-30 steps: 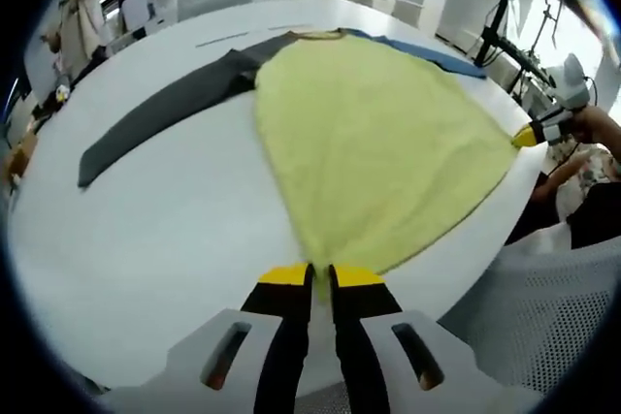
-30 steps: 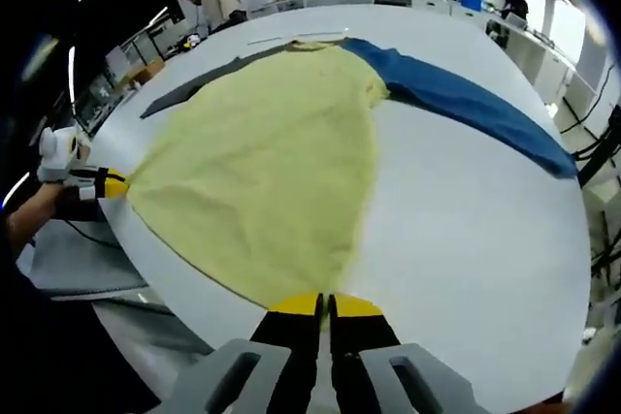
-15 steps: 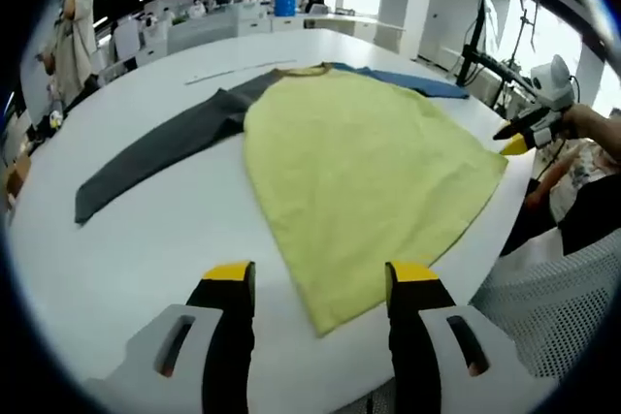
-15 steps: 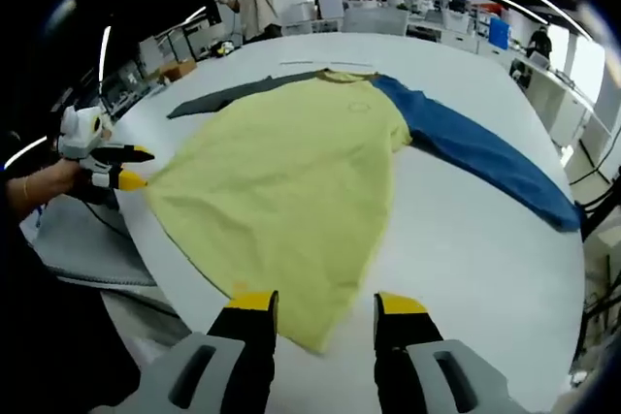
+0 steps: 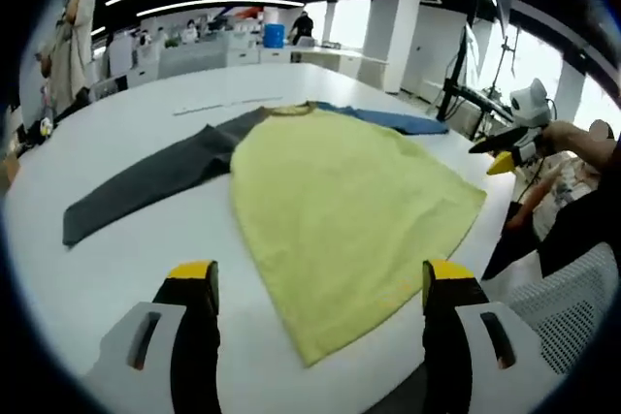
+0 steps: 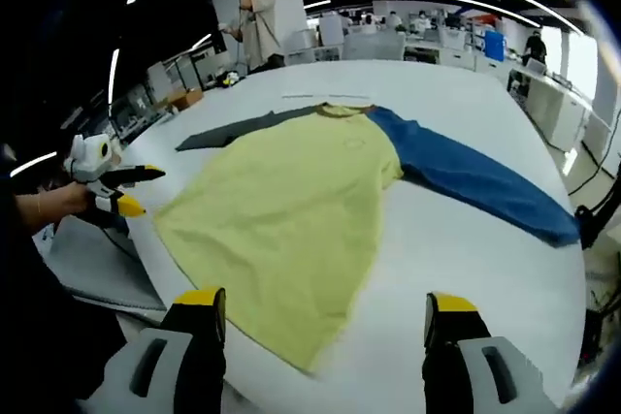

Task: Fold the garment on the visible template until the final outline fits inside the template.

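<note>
Garment lies flat on the white table, filling the centre of the left gripper view: a yellow body with a grey sleeve stretching to the middle left and a blue sleeve running off toward the upper right. In the right gripper view the same garment sits mid-frame, its blue sleeve reaching to the right edge and the grey one toward the upper left. A second ago each gripper was closed on a hem corner at the near table edge; now both have let go and drawn back, and the hem rests loose on the table. The left gripper stands with its jaws wide apart at the bottom of its view, empty, and the right gripper likewise at the bottom of its own. Each also appears at the side of the other's view, the right gripper at the upper right and the left gripper at the middle left, their jaws apart there too. The release suggests the spreading step is finished and folding has not begun; both sleeves are unfolded, so much of the task probably remains. No template outline can be made out on the table. A person stands beyond the table at the upper left.
</note>
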### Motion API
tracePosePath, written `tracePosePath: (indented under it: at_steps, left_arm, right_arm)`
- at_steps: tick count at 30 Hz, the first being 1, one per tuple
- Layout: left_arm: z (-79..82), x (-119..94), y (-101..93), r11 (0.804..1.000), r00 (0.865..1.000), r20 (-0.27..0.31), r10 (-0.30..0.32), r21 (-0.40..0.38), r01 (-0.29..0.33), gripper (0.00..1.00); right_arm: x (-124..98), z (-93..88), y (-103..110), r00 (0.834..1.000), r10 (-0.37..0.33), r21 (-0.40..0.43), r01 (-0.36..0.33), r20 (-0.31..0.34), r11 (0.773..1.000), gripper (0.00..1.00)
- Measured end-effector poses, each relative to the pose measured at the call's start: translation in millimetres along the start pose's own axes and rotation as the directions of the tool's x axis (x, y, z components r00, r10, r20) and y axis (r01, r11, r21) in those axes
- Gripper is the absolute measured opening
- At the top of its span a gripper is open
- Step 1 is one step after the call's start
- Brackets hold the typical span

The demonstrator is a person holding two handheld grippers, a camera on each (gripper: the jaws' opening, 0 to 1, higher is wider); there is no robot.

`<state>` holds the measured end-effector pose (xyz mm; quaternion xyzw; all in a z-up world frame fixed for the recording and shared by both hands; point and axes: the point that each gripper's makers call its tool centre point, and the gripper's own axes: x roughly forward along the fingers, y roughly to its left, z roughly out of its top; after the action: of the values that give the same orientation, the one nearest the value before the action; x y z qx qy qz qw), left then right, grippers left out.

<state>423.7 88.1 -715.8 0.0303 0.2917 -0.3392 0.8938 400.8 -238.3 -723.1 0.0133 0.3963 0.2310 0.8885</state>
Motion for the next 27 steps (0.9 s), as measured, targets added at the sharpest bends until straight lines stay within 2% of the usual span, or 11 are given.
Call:
tracePosePath:
  at_steps: [1, 5, 8, 11, 14, 16, 20, 27]
  left_arm:
    - [4.8, 0, -2.9, 1.000, 1.000, 0.022, -0.018, 0.009, 0.018, 0.87]
    - [11.0, 0, -5.8, 0.999, 0.998, 0.044, -0.042, 0.025, 0.041, 0.92]
    - [13.5, 2, -7.8, 0.998, 0.997, 0.048, -0.055, 0.026, 0.054, 0.95]
    - [14.7, 3, -10.2, 0.997, 0.996, 0.050, -0.068, 0.042, 0.066, 0.99]
    - [16.1, 5, -15.9, 0.994, 0.995, 0.046, -0.093, 0.054, 0.091, 0.99]
    - [11.3, 7, -17.7, 0.991, 0.995, 0.002, -0.098, 0.087, 0.098, 0.99]
    - [11.8, 9, -18.6, 0.991, 0.995, -0.001, -0.103, 0.091, 0.102, 0.99]
    - [14.4, 9, -16.4, 0.993, 0.995, 0.015, -0.100, 0.065, 0.099, 0.99]
  right_arm:
    - [-1, 0.9, -5, 1.000, -0.003, 0.010, 0.003, -0.001, 1.000, 0.85]
    - [-8, 6.4, -25, 0.999, -0.049, 0.019, 0.049, 0.021, 0.999, 0.90]
    - [-14, 11.4, -41, 0.997, -0.065, 0.055, 0.063, 0.034, 0.996, 0.93]
    - [-18, 15.4, -54, 0.995, -0.093, 0.043, 0.091, 0.031, 0.995, 0.98]
    - [-22, 21.1, -86, 0.993, -0.113, 0.054, 0.111, 0.035, 0.992, 0.99]
    - [-23, 25.2, -96, 0.992, -0.122, 0.078, 0.118, 0.044, 0.990, 0.99]
    - [-26, 32.9, -118, 0.986, -0.158, 0.127, 0.150, 0.056, 0.980, 0.96]
    - [-27, 41.1, -155, 0.975, -0.209, 0.155, 0.196, 0.070, 0.968, 0.91]
